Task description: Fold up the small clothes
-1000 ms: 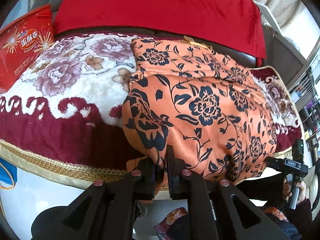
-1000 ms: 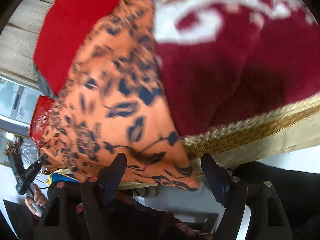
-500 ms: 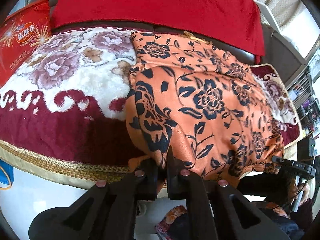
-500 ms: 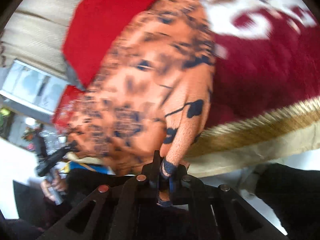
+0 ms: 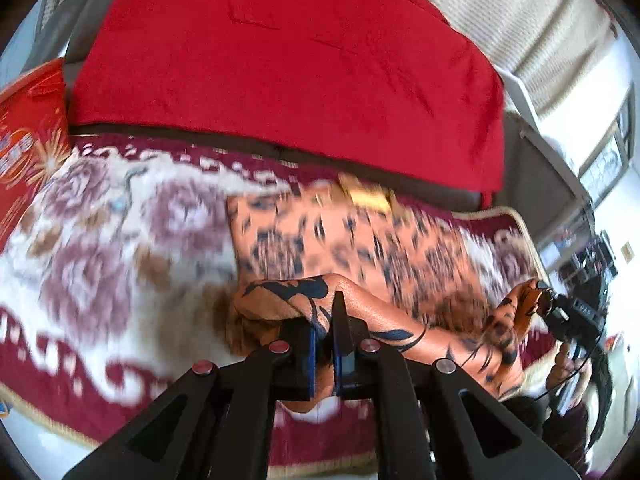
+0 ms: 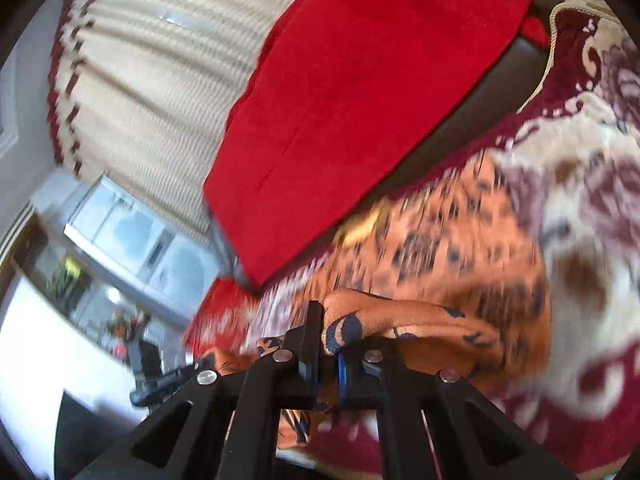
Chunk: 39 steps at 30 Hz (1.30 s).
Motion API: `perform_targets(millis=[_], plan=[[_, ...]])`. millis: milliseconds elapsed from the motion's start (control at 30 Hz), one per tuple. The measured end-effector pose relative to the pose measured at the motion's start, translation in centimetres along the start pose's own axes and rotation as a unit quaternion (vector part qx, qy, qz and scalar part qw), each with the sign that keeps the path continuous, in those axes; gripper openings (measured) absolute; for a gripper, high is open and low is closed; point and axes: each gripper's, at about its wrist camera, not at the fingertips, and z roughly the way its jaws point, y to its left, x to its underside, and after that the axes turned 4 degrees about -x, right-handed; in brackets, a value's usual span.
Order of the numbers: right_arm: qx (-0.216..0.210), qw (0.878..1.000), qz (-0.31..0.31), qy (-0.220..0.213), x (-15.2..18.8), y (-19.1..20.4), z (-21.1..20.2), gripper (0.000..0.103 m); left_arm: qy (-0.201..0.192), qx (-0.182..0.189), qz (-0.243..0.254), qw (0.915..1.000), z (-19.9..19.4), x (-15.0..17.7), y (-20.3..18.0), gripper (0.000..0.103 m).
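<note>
Your right gripper (image 6: 328, 344) is pinching a bunched fold of the orange garment with black floral print (image 6: 432, 280), jaws nearly closed on it. The garment is lying blurred on the maroon-and-cream floral plush blanket (image 6: 580, 184), near its back edge, below the bright red fleece throw (image 6: 360, 100). Your other gripper (image 6: 160, 380) is showing at lower left.

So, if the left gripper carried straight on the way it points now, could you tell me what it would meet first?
Probably the flat part of the orange floral garment lying on the patterned blanket. The left gripper is shut on a lifted fold of it; blur makes depth uncertain.
</note>
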Motion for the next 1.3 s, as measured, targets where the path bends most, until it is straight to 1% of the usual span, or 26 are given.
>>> perform_targets(millis=[33, 100, 133, 200, 233, 267, 300, 333, 400, 433, 533, 633, 700, 733, 767, 800, 833, 900, 967, 1033, 1100, 1133, 1167, 1233, 1300], plan=[[0.006, 1.0, 0.004, -0.007, -1.3, -0.5, 0.2, 0.006, 0.001, -0.001, -0.012, 0.9999, 1.0, -1.4, 0.3, 0.006], [0.023, 0.999, 0.019, -0.024, -4.4, -2.0, 2.4, 0.006, 0.002, -0.003, -0.031, 0.9995, 3.5, -4.0, 1.0, 0.007], [0.031, 0.998, 0.036, -0.036, -6.3, -3.5, 3.5, 0.006, 0.007, -0.001, -0.039, 0.9992, 4.7, -5.1, 1.3, 0.007], [0.042, 0.996, 0.061, -0.055, -9.0, -6.1, 5.8, 0.006, 0.022, -0.003, -0.061, 0.9979, 8.2, -7.0, 2.0, 0.007], [0.044, 0.995, 0.071, -0.059, -9.7, -6.9, 7.1, 0.006, 0.029, -0.009, -0.068, 0.9972, 9.9, -7.6, 2.3, 0.007], [0.04, 0.993, 0.089, -0.059, -10.9, -8.6, 8.6, 0.006, 0.038, -0.016, -0.074, 0.9964, 11.7, -8.2, 2.6, 0.007], [0.04, 0.993, 0.097, -0.056, -11.5, -9.5, 9.4, 0.006, 0.052, -0.029, -0.087, 0.9945, 13.8, -8.6, 3.1, 0.007], [0.05, 0.992, 0.106, -0.049, -12.2, -10.8, 10.9, 0.009, 0.063, -0.041, -0.097, 0.9925, 15.4, -8.6, 3.6, 0.007], [0.051, 0.991, 0.117, -0.041, -12.4, -12.3, 12.8, 0.01, 0.07, -0.05, -0.11, 0.9902, 17.5, -8.5, 4.2, 0.007], [0.042, 0.989, 0.135, -0.035, -12.5, -13.4, 13.4, 0.01, 0.067, -0.052, -0.116, 0.9896, 18.0, -8.3, 4.4, 0.007], [0.028, 0.984, 0.177, -0.015, -13.5, -15.1, 13.7, 0.01, 0.039, -0.052, -0.126, 0.9899, 18.0, -7.7, 4.7, 0.008], [0.023, 0.986, 0.162, -0.02, -13.9, -15.2, 13.4, 0.011, 0.028, -0.054, -0.125, 0.9903, 17.5, -7.9, 4.4, 0.009], [0.015, 0.986, 0.166, -0.023, -13.5, -15.4, 13.3, 0.016, 0.011, -0.053, -0.122, 0.991, 16.7, -7.9, 4.2, 0.01], [0.024, 0.986, 0.165, -0.021, -13.3, -15.4, 13.5, 0.027, 0.005, -0.048, -0.128, 0.9906, 16.3, -7.7, 4.2, 0.013], [0.034, 0.986, 0.162, -0.021, -12.9, -15.2, 13.6, 0.045, 0.002, -0.038, -0.134, 0.9902, 16.2, -7.5, 4.3, 0.015], [0.046, 0.986, 0.158, -0.024, -12.6, -15.1, 13.5, 0.058, 0.001, -0.032, -0.138, 0.9899, 16.2, -7.4, 4.5, 0.019], [0.043, 0.986, 0.157, -0.032, -12.4, -15.2, 13.4, 0.073, -0.001, -0.027, -0.144, 0.9892, 16.2, -7.3, 4.6, 0.019], [0.045, 0.985, 0.157, -0.048, -12.2, -15.3, 13.1, 0.073, -0.006, -0.02, -0.157, 0.9873, 16.0, -7.1, 4.9, 0.019], [0.036, 0.985, 0.162, -0.048, -12.1, -15.1, 12.8, 0.074, -0.014, -0.002, -0.173, 0.9847, 15.5, -6.9, 5.1, 0.025], [0.022, 0.987, 0.153, -0.048, -11.9, -14.3, 12.3, 0.074, -0.018, 0.014, -0.179, 0.9836, 15.2, -6.8, 4.9, 0.041], [0.012, 0.991, 0.13, -0.029, -11.2, -13.2, 12.2, 0.074, -0.023, 0.024, -0.172, 0.9845, 15.0, -6.8, 4.2, 0.049], [0.01, 0.993, 0.12, -0.009, -10.8, -12.6, 12.6, 0.074, -0.023, 0.031, -0.167, 0.9852, 15.0, -6.8, 3.9, 0.051], [-0.003, 0.993, 0.117, 0.018, -10.3, -12.3, 13.4, 0.074, -0.022, 0.04, -0.16, 0.9861, 14.9, -6.9, 3.6, 0.051], [-0.024, 0.99, 0.124, 0.059, -9.1, -12.2, 14.9, 0.074, -0.023, 0.049, -0.153, 0.9867, 14.8, -7.0, 3.3, 0.051], [-0.022, 0.99, 0.119, 0.072, -8.3, -12.1, 16.1, 0.074, -0.027, 0.061, -0.162, 0.9846, 14.9, -7.2, 3.6, 0.05]])
